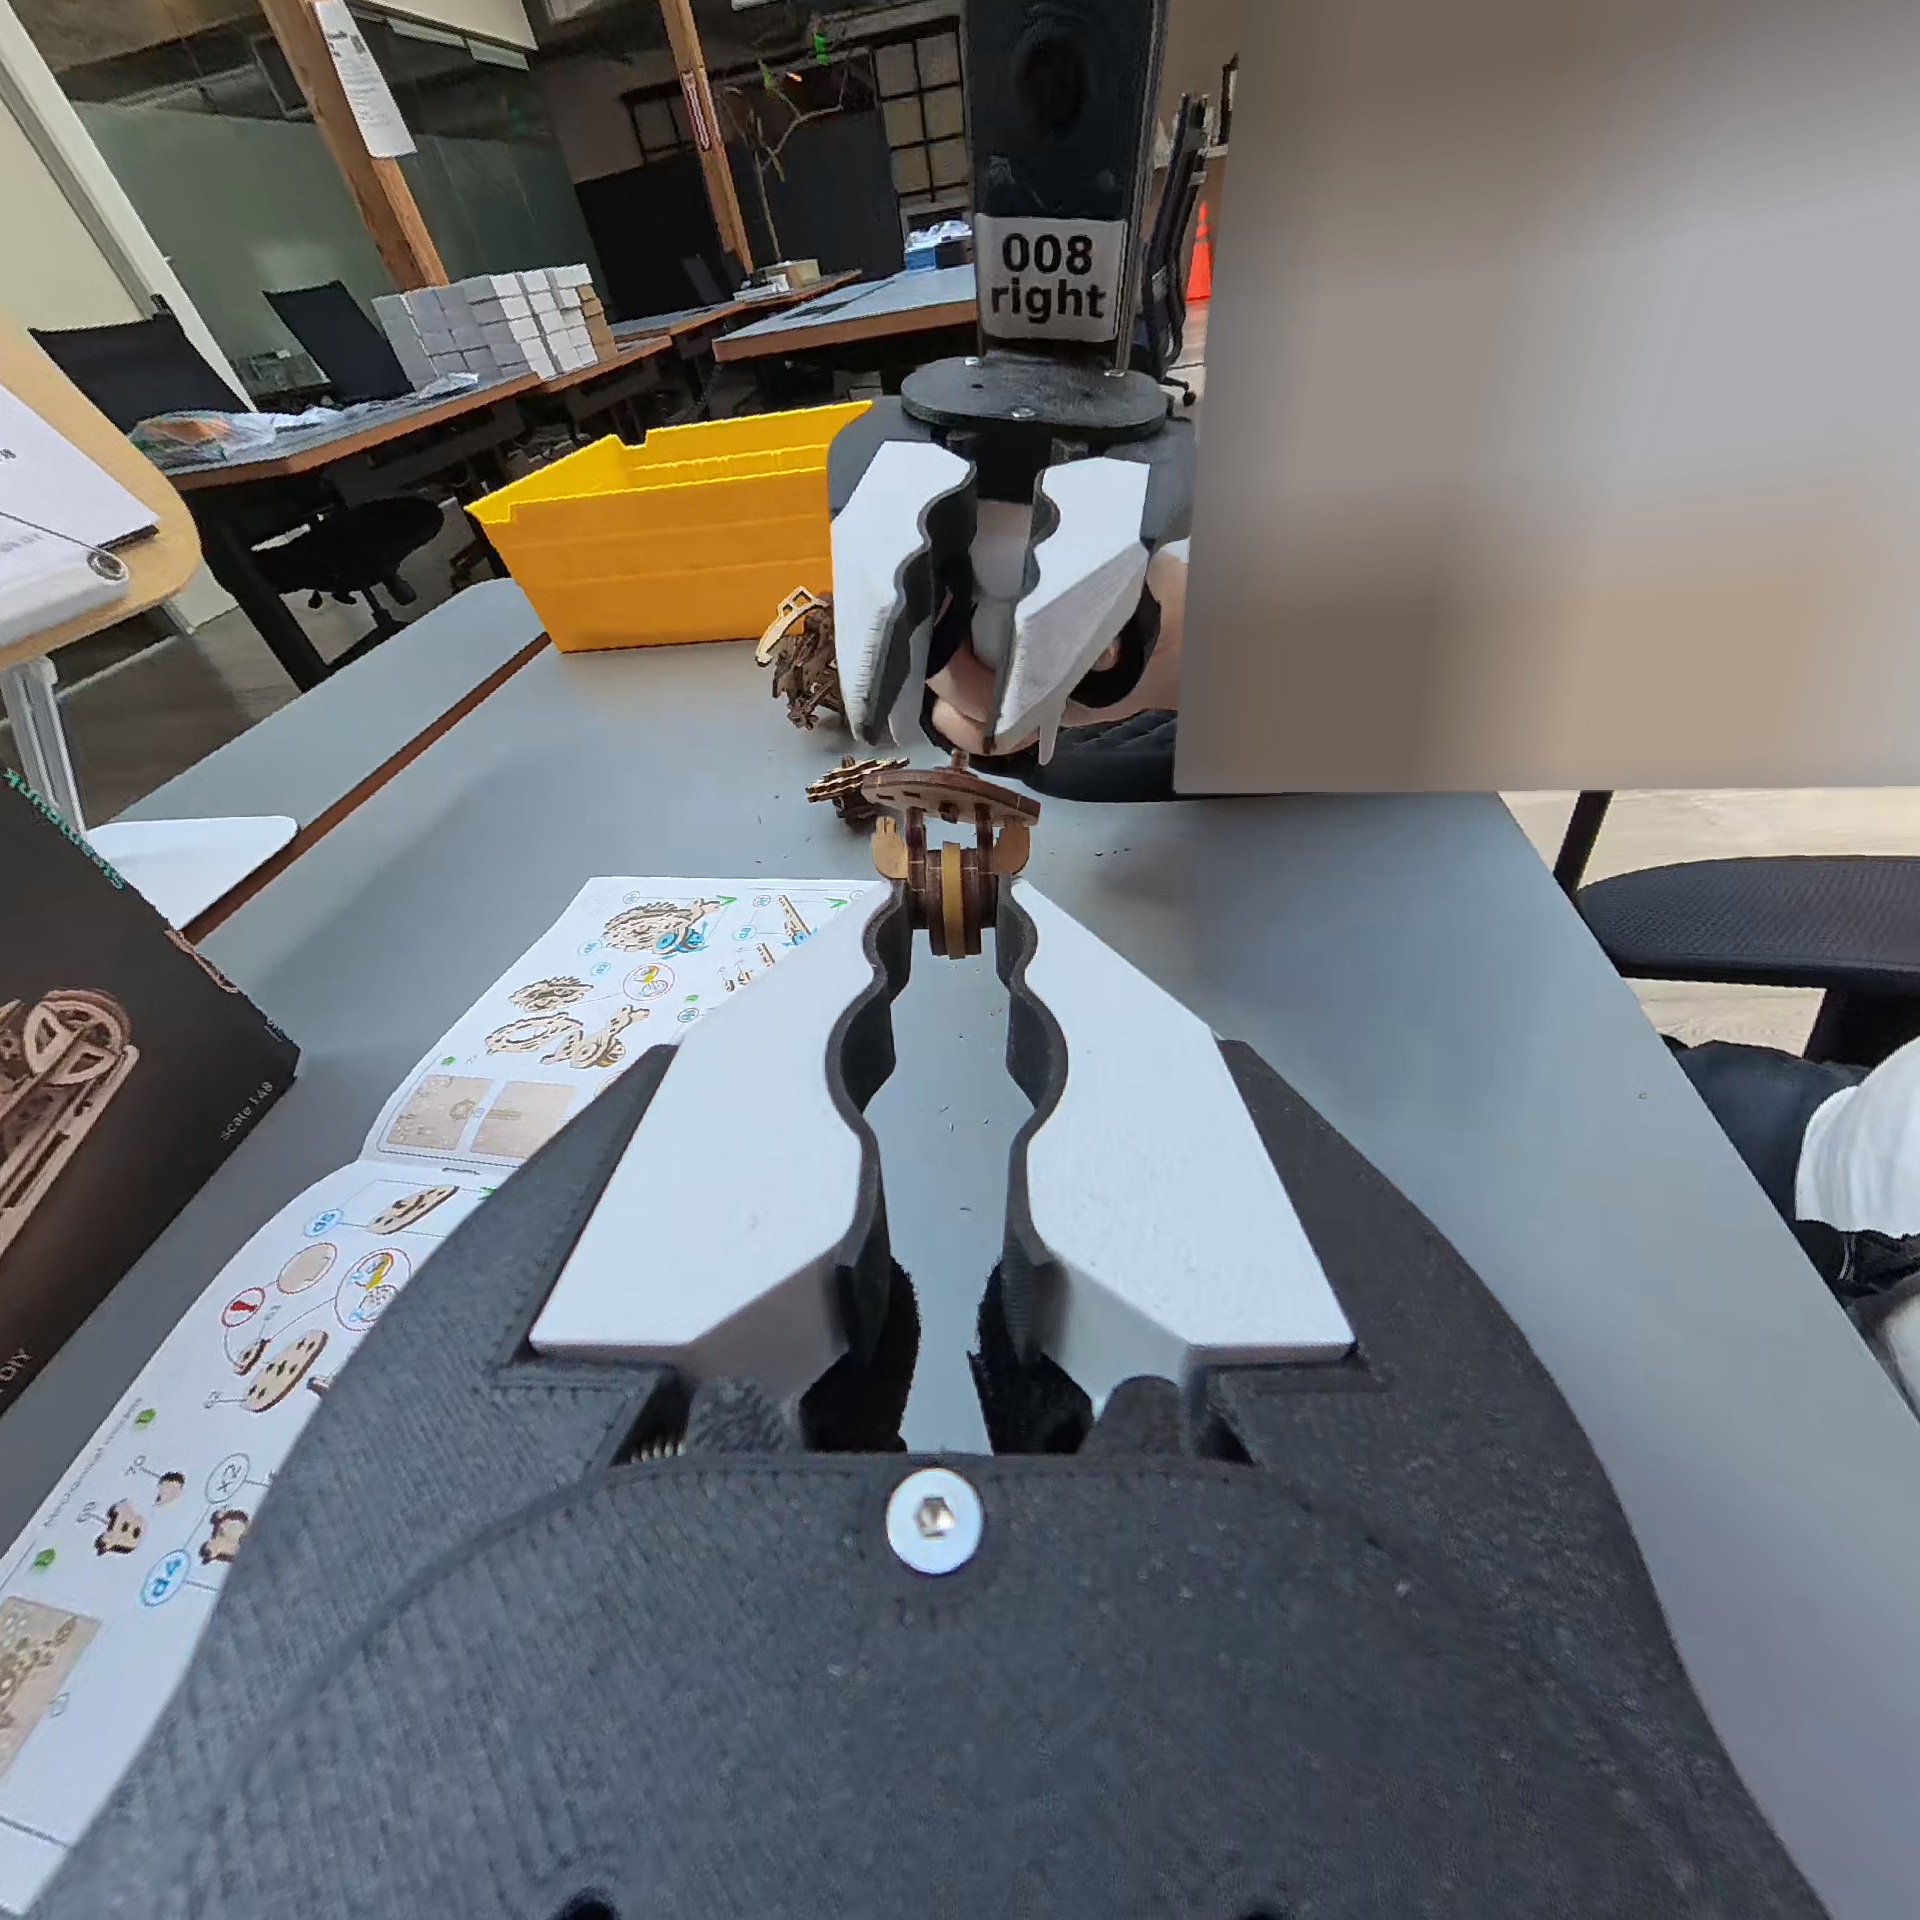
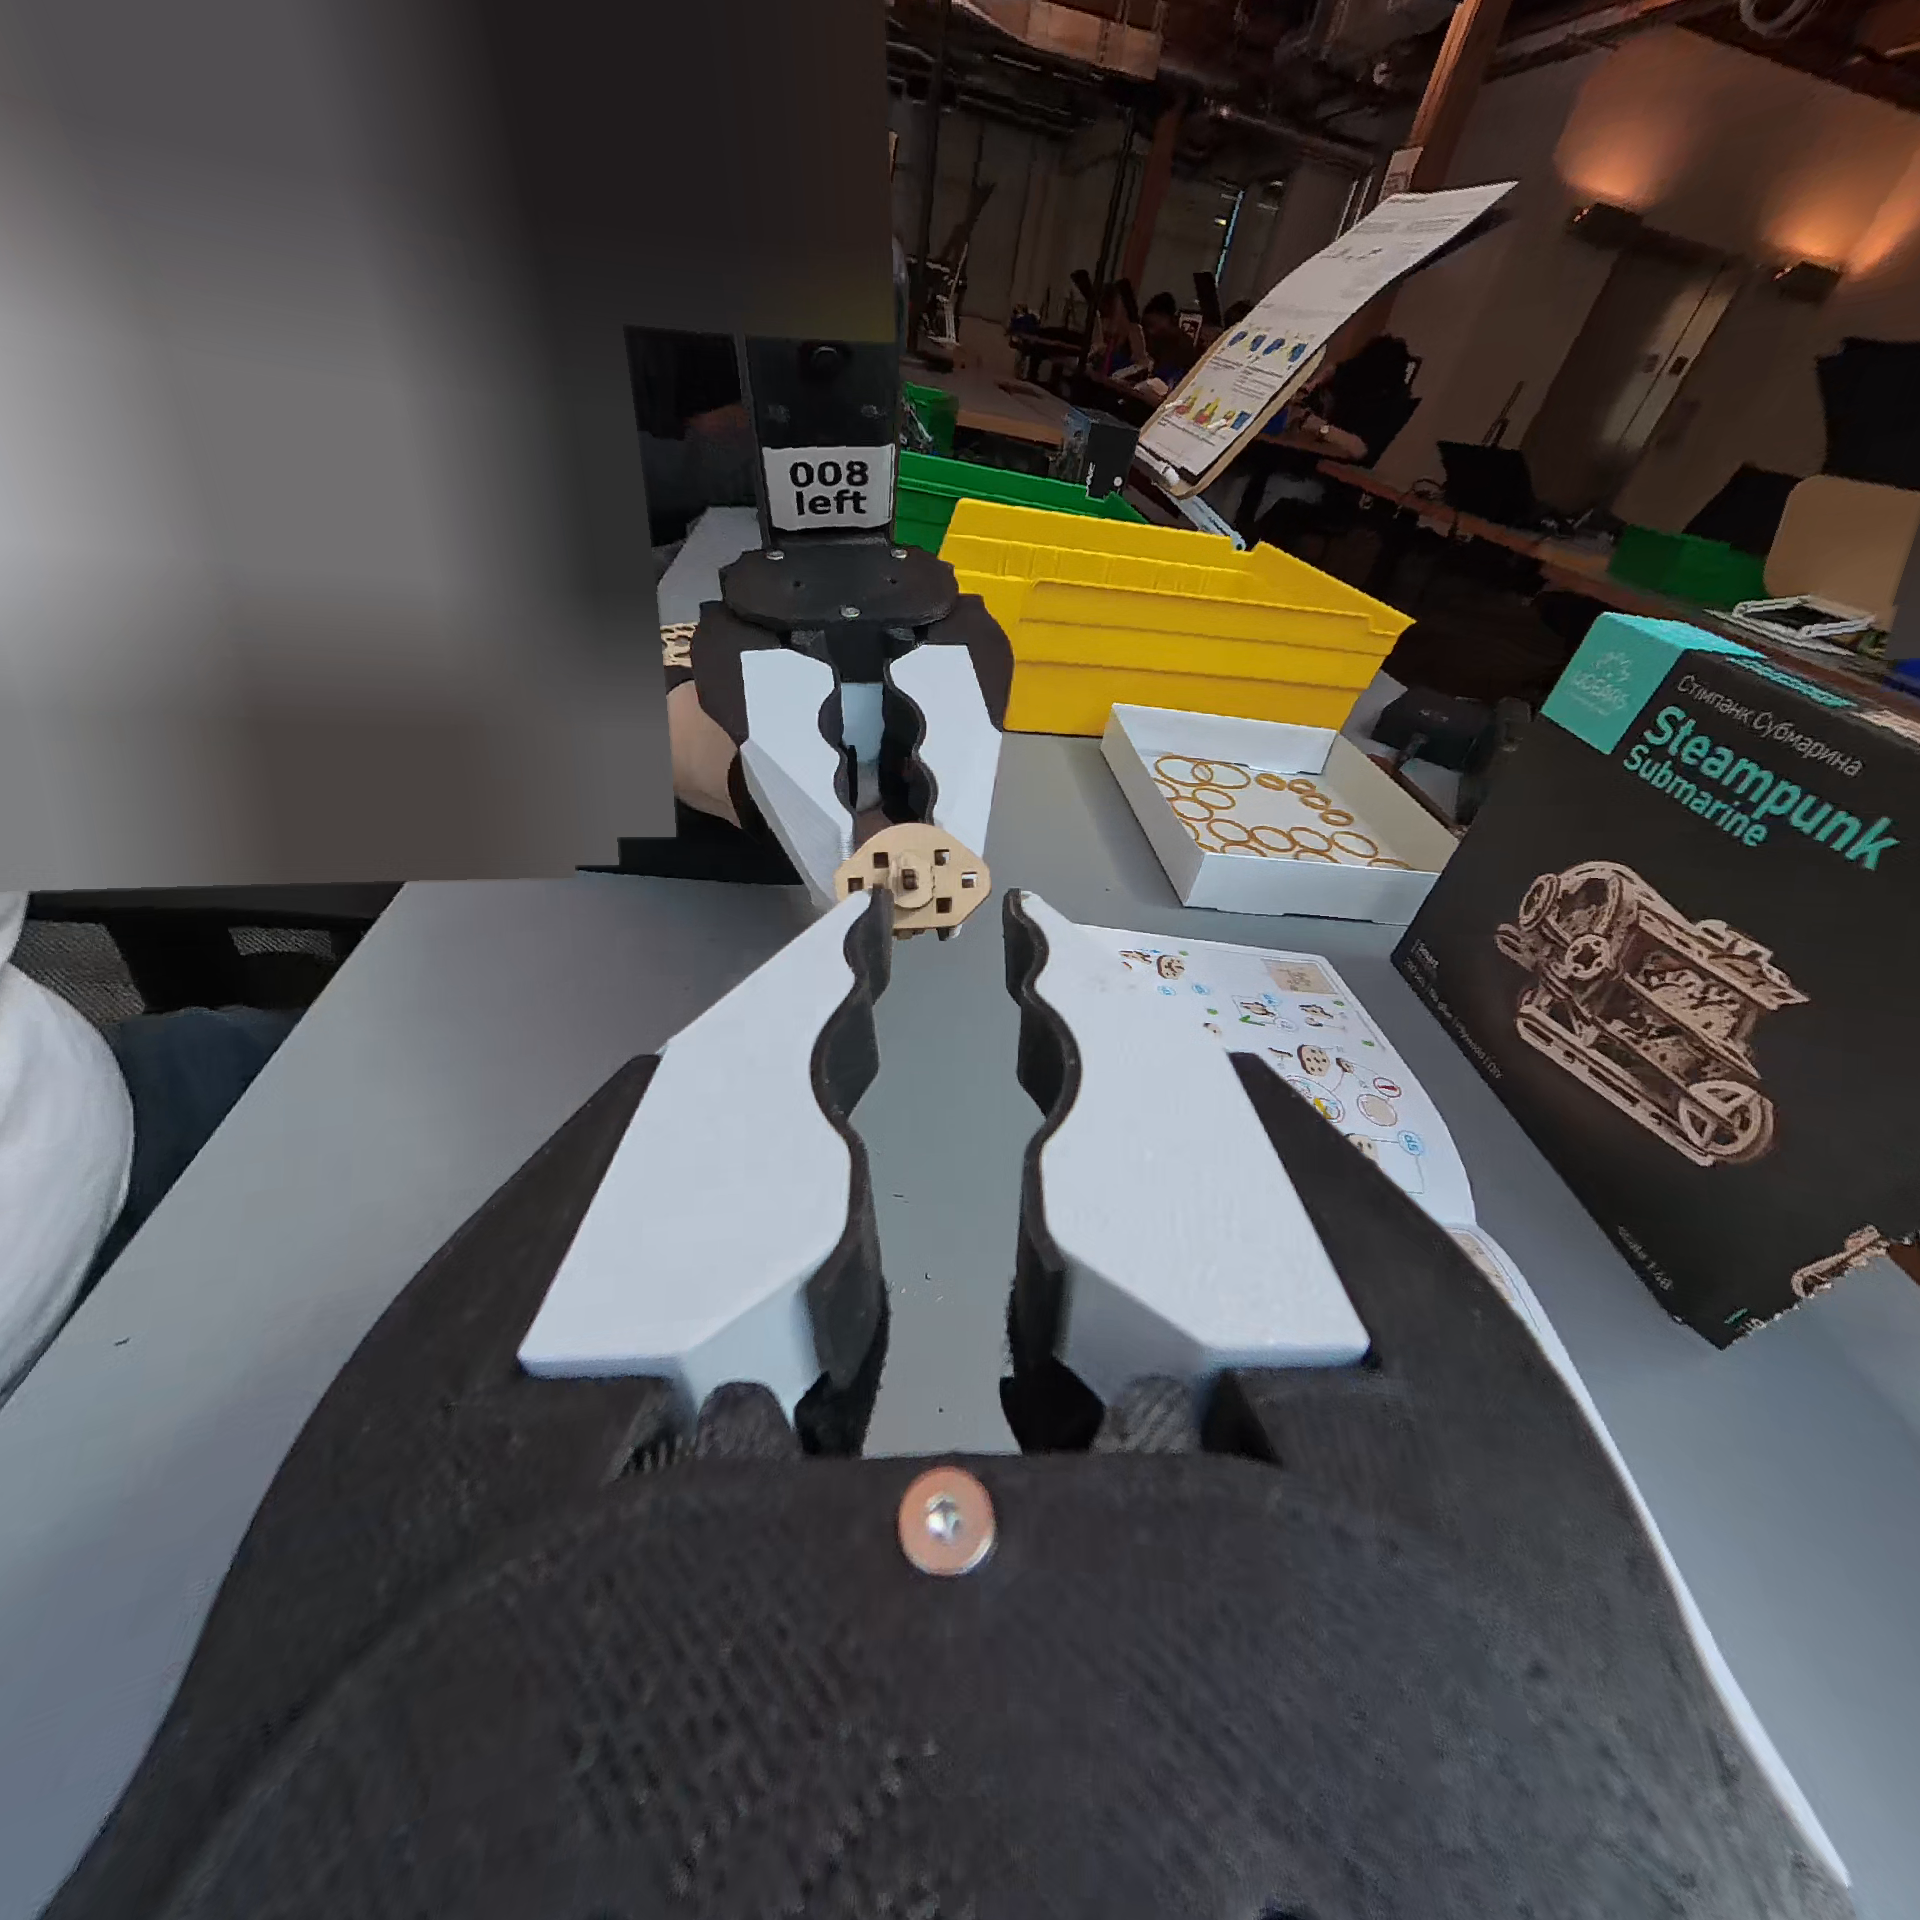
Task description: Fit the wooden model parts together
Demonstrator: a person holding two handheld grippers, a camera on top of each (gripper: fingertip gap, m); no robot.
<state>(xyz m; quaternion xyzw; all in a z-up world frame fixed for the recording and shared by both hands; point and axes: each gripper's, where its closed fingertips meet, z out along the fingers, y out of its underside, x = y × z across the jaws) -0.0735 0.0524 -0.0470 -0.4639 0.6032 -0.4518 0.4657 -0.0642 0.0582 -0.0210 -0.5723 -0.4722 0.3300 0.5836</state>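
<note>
A small wooden subassembly [image 1: 951,852] is being held above the grey table [image 1: 1299,1039], clamped at its stacked discs between the tips of the left gripper [image 1: 954,914]. Just beyond the subassembly, the right gripper [image 2: 940,914] is being held tip-down, its fingers parted, with one tip close to the subassembly's flat slotted plate; no piece can be made out between them. Loose wooden gear pieces [image 1: 840,790] are lying just behind the subassembly, an instruction sheet [image 1: 582,1039] beside it, a yellow bin [image 1: 665,540] farther beyond. The step in hand appears to be seating a peg at the plate's centre. Next, careful alignment and a gentle press are being called for.
</note>
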